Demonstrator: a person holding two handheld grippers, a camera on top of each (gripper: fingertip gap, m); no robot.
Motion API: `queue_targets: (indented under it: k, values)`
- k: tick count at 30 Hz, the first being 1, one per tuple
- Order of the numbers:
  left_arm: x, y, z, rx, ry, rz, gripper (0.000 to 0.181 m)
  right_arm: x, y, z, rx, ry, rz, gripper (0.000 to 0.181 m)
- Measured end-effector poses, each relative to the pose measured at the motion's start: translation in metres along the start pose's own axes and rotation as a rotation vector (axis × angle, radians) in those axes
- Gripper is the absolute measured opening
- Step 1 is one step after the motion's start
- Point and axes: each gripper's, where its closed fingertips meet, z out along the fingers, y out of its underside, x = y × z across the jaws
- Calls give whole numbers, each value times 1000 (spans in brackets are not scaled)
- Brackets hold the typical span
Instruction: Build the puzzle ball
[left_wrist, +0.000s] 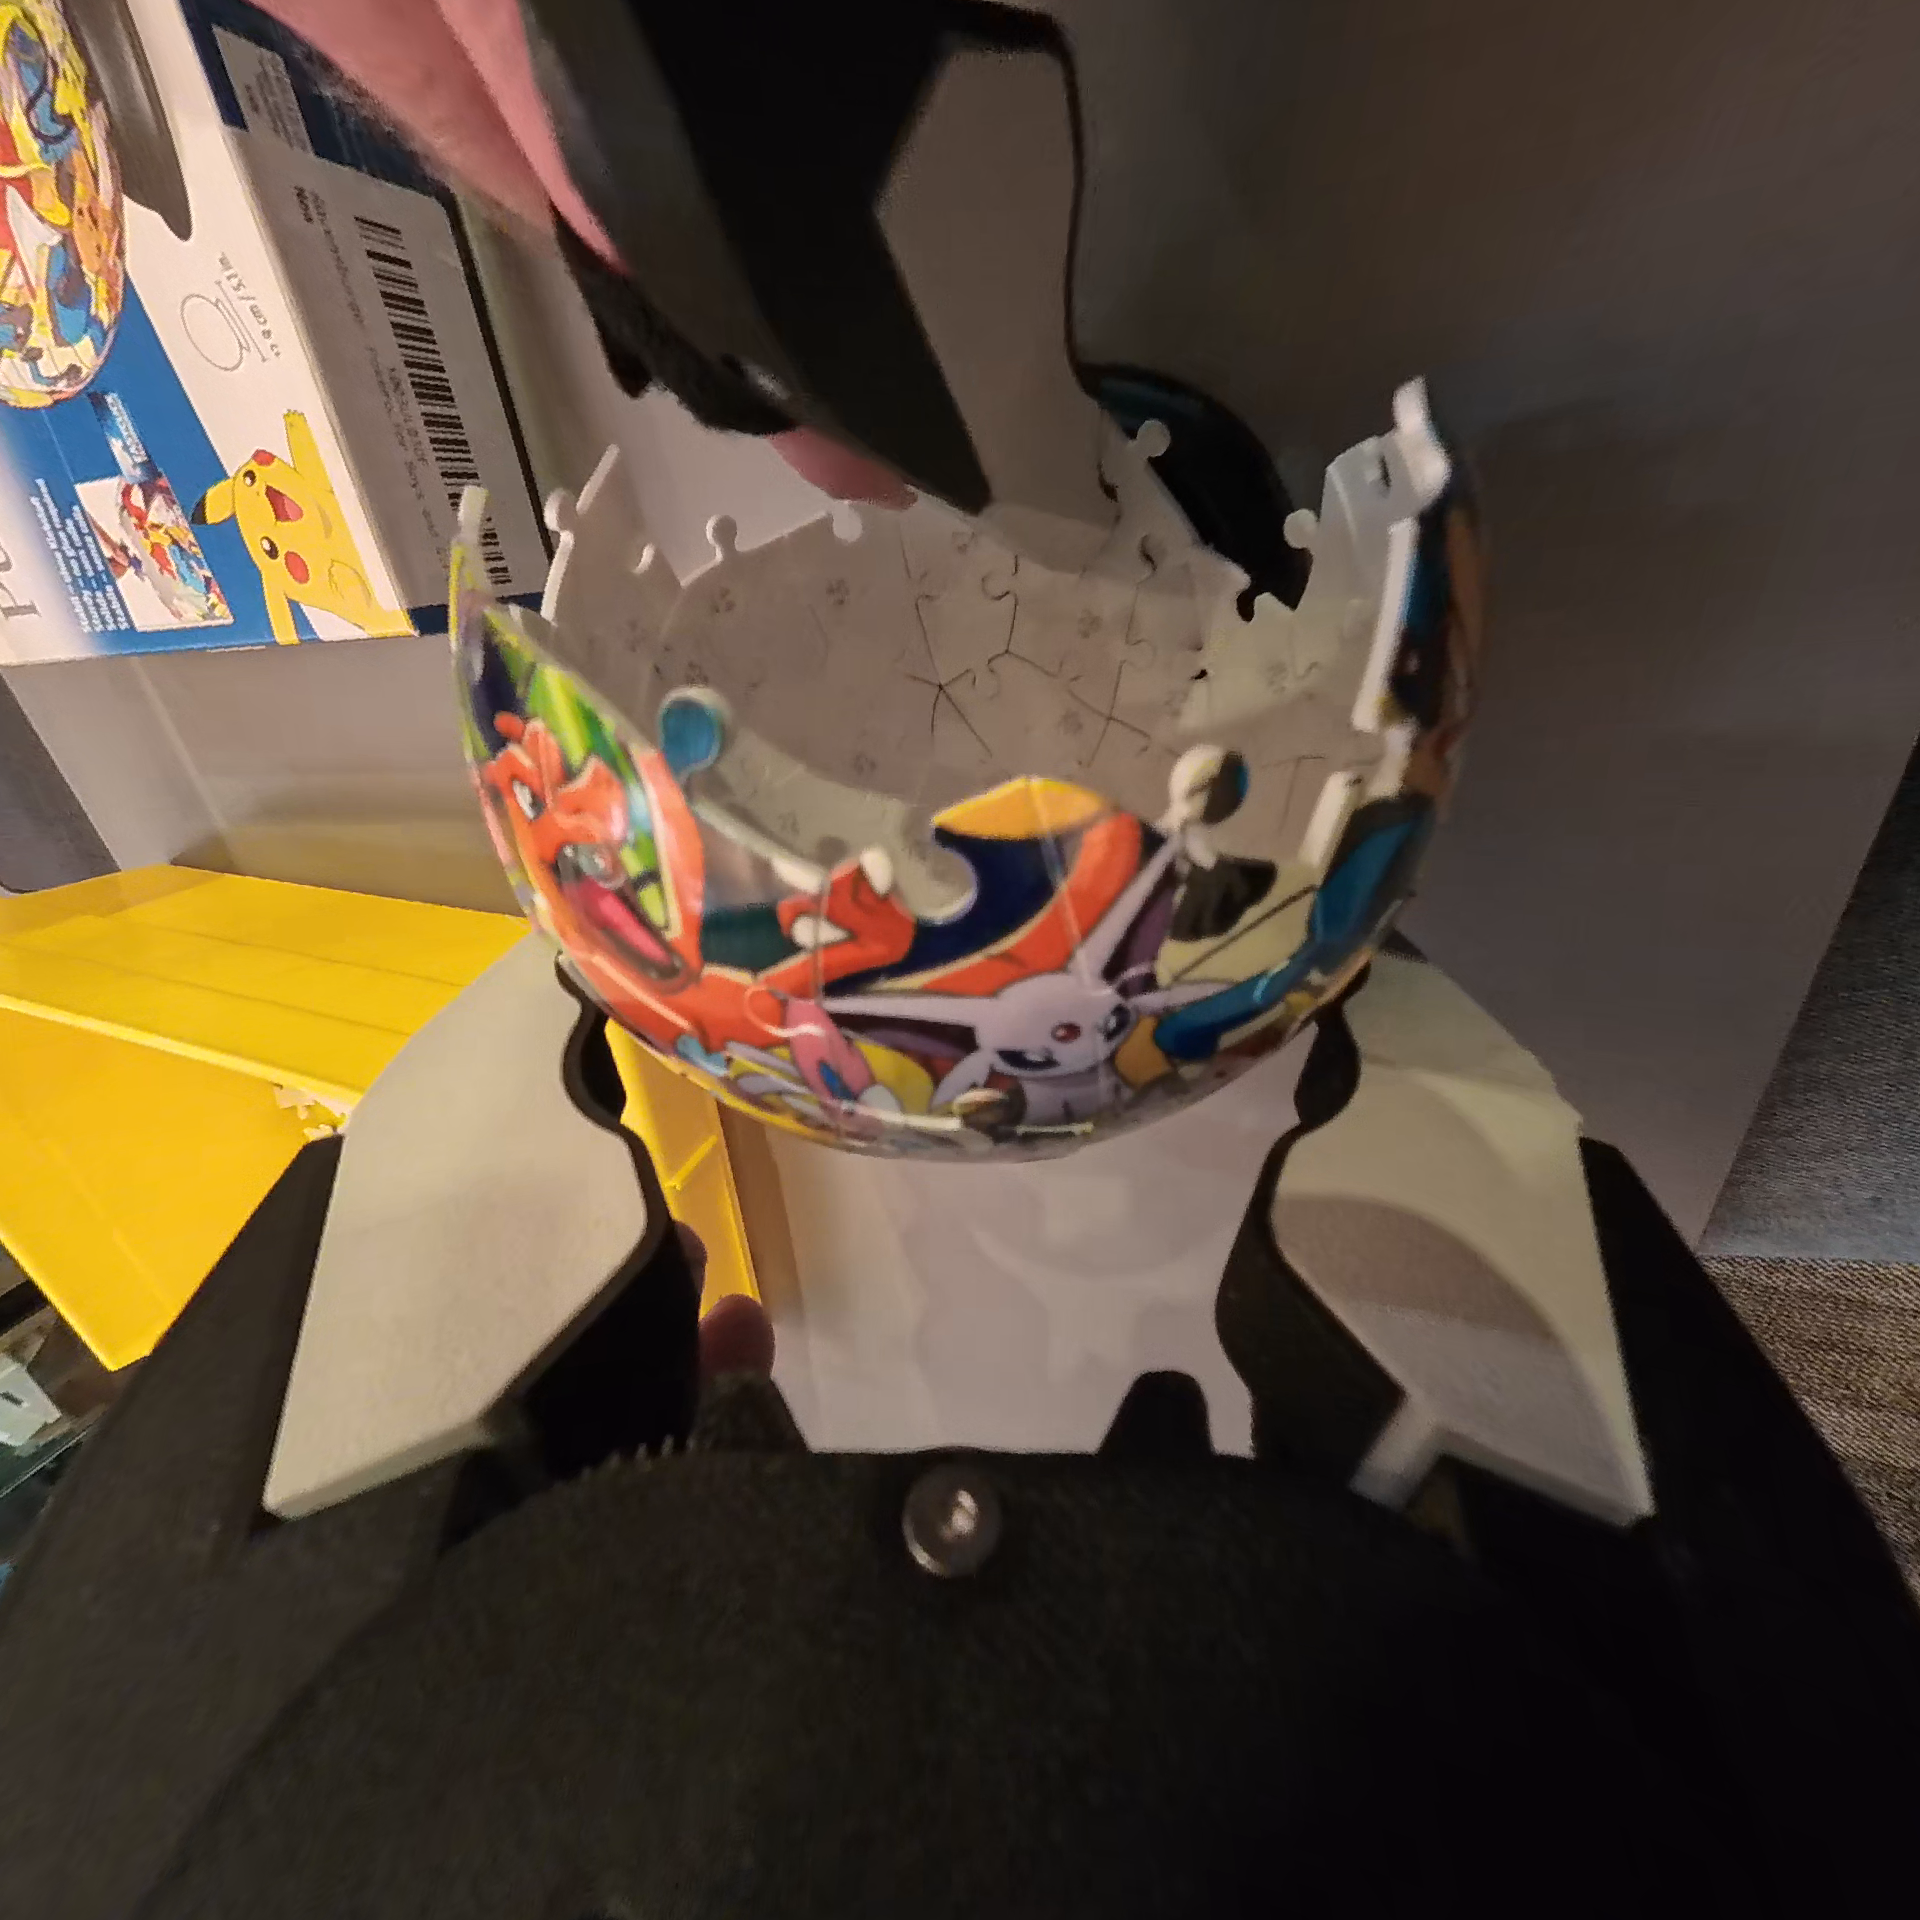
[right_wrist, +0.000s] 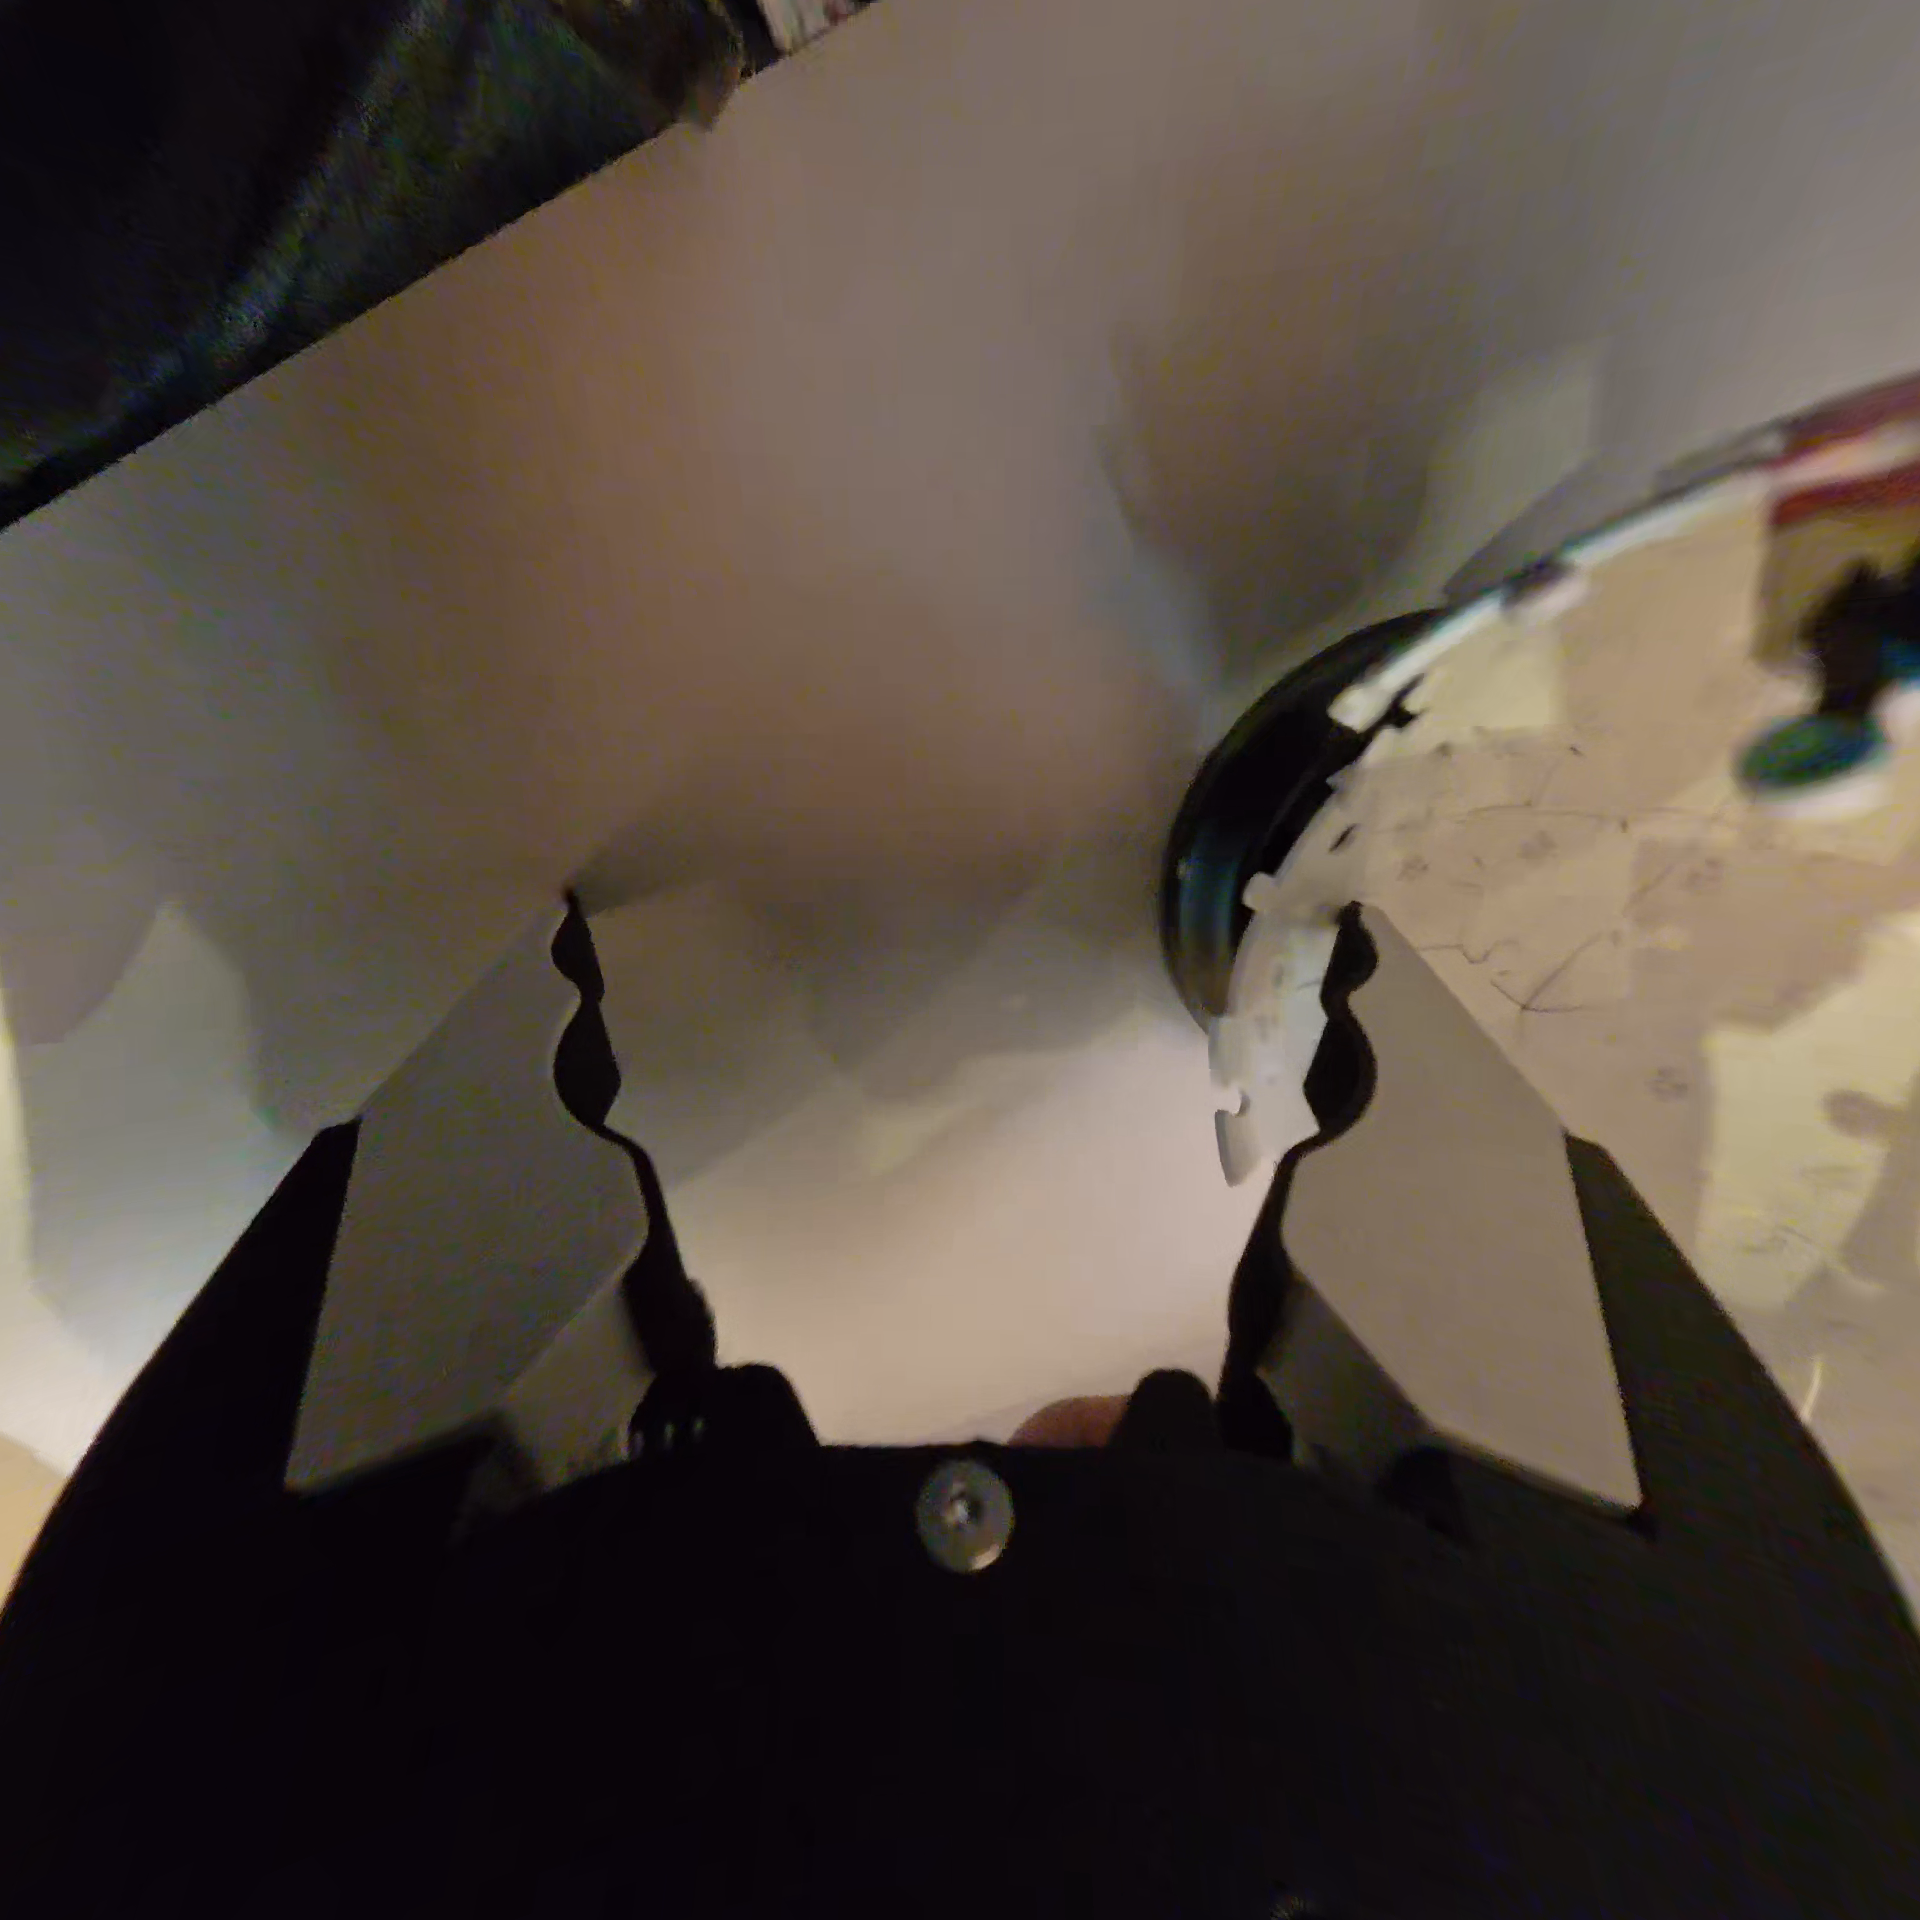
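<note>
The puzzle ball (left_wrist: 935, 966) is a half-built bowl, with coloured cartoon pictures outside and white inside, and a jagged open rim. My left gripper (left_wrist: 961, 997) is shut on its lower sides and holds it above the white table. My right gripper (right_wrist: 956, 909) is open. It comes down at the ball's far rim, where one of its fingers (left_wrist: 997, 395) shows in the left wrist view. The white rim (right_wrist: 1268, 1049) lies just inside its right finger. A black round part (right_wrist: 1216, 821) sits against the ball's outside by that rim.
The puzzle box (left_wrist: 260, 364) stands at the back left on the white table (left_wrist: 1662, 416). A yellow bin (left_wrist: 208, 1039) is to the left below the ball. Grey carpet (left_wrist: 1829, 1039) shows at the right. Dark cloth (right_wrist: 260, 208) lies past the table edge.
</note>
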Motion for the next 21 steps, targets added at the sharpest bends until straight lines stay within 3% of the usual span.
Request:
queue_targets:
  k: [21]
  values:
    - [3, -3, 0, 8, 9, 6, 127, -3, -12, -1, 99, 6, 12, 125]
